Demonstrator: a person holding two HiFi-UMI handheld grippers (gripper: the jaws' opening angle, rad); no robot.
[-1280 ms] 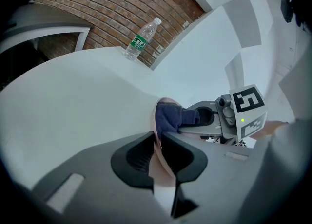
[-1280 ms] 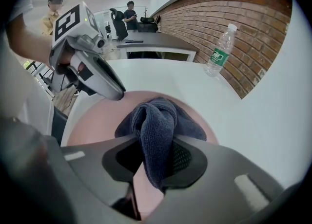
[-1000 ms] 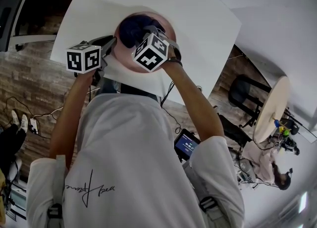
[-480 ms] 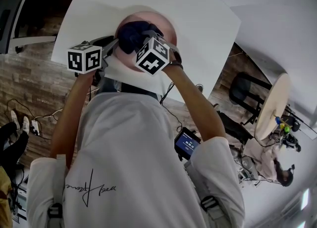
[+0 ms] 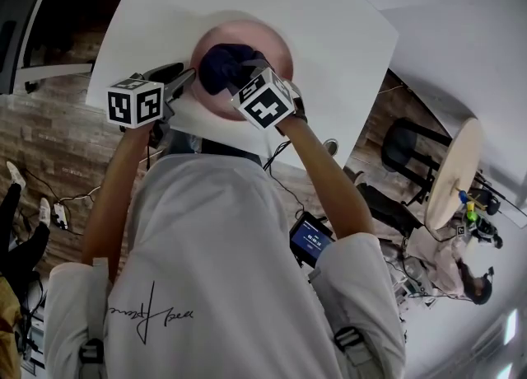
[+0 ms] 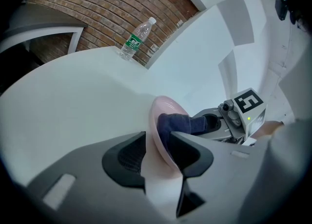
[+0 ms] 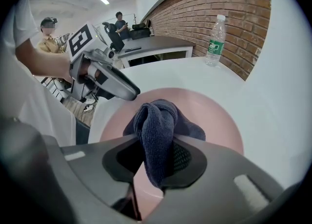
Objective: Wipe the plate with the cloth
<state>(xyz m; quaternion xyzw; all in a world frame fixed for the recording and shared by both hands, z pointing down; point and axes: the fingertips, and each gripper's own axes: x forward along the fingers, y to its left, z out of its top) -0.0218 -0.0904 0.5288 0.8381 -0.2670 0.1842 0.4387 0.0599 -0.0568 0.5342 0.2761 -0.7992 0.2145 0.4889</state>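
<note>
A pink plate lies on the white table. My right gripper points steeply down over it, shut on a bunched dark blue cloth that hangs onto the plate. My left gripper is at the plate's near left rim. In the left gripper view its jaws are opening, with the plate's rim standing between the pads, and the cloth and the right gripper lie just beyond. The right gripper view shows the left gripper at the plate's left edge.
A clear water bottle with a green label stands at the table's far edge by a brick wall; the right gripper view has the bottle beyond the plate. People stand in the background at left. A round stool and cables are on the floor.
The right gripper has shifted a little to the right and rolled, dragging the cloth across the plate. More of the plate shows round and flat. The left gripper has stayed at the rim.
</note>
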